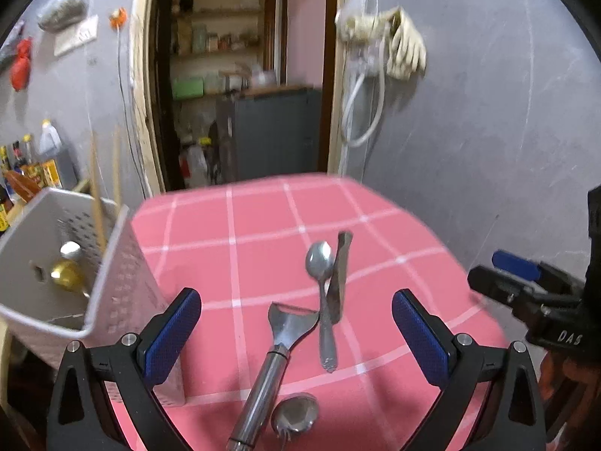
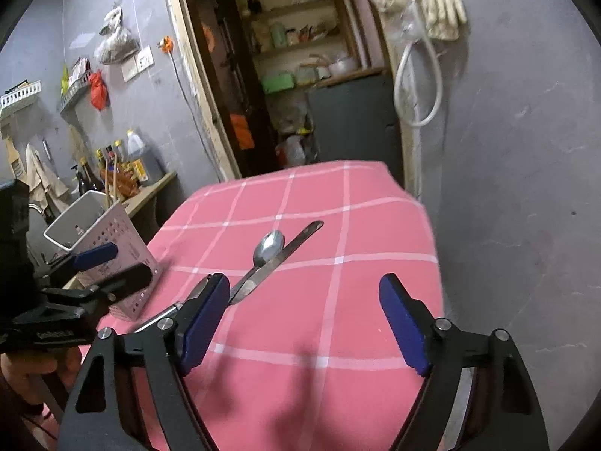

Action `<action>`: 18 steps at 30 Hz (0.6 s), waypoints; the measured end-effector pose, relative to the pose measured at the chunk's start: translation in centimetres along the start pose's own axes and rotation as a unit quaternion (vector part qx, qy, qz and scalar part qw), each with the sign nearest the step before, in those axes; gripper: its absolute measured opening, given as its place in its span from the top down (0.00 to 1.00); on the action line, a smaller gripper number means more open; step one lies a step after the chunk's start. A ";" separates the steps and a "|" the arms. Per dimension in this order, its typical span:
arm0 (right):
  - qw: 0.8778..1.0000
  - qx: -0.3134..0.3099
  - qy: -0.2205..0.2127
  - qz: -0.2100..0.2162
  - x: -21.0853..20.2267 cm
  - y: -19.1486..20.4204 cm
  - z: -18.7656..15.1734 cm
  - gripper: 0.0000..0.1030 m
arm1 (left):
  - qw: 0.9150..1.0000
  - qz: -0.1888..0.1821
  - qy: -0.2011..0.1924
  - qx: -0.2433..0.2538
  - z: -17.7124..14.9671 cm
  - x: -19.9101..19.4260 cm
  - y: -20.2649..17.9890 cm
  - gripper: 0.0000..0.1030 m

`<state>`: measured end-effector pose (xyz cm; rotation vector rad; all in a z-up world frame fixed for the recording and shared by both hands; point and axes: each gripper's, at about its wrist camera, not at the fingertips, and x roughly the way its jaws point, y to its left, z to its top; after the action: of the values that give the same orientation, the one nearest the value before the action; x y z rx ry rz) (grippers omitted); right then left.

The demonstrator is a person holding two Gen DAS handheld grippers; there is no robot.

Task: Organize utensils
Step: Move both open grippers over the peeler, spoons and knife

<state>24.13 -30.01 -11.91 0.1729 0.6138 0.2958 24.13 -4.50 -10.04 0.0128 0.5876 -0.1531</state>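
A spoon point(image 1: 322, 297) lies on the pink checked tablecloth point(image 1: 263, 225), bowl toward twelve o'clock, its handle crossing a flat butter knife point(image 1: 340, 274) that lies just beside it at its one o'clock side and touches it. At the spoon's seven o'clock lies a metal peeler point(image 1: 270, 368), its head near the spoon's handle and its round handle running toward six o'clock. A second spoon bowl point(image 1: 295, 415) lies at the near edge of the left wrist view, just right of the peeler handle.

At nine o'clock from the utensils stands a white perforated caddy point(image 1: 112, 293) on the cloth's left edge — inside it a gold-coloured spoon bowl point(image 1: 67, 274) and two wooden chopsticks point(image 1: 98, 203) leaning upright.

The left gripper point(image 1: 296, 334) hovers above the peeler, jaws spread wide and holding nothing. The right gripper point(image 2: 304, 319) hangs over bare cloth at the utensils' five o'clock, its jaws likewise wide apart and empty; from its view the spoon point(image 2: 268, 246) and knife point(image 2: 278, 261) lie ahead at eleven o'clock, the caddy point(image 2: 124, 259) at nine.

Beyond the table — a grey wall, an open doorway point(image 1: 233, 75) onto pantry shelves, and a pale glove point(image 1: 403, 47) hanging at one o'clock.
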 end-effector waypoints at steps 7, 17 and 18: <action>0.998 0.002 0.050 0.038 5.8 -1.0 1.5 0.47 | 0.999 0.006 0.053 0.003 -0.2 3.7 -0.2 0.04; 0.987 -0.036 0.105 0.114 13.2 -0.5 4.4 0.62 | 0.989 0.022 0.146 -0.015 -1.2 7.2 0.6 0.42; 0.985 -0.041 0.110 0.123 14.1 -0.2 4.8 0.62 | 0.988 0.024 0.153 -0.017 -1.3 7.4 0.7 0.45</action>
<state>37.97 -26.03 -15.69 0.1380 0.7994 0.5828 29.62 -4.78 -15.25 0.0177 0.8955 -0.0951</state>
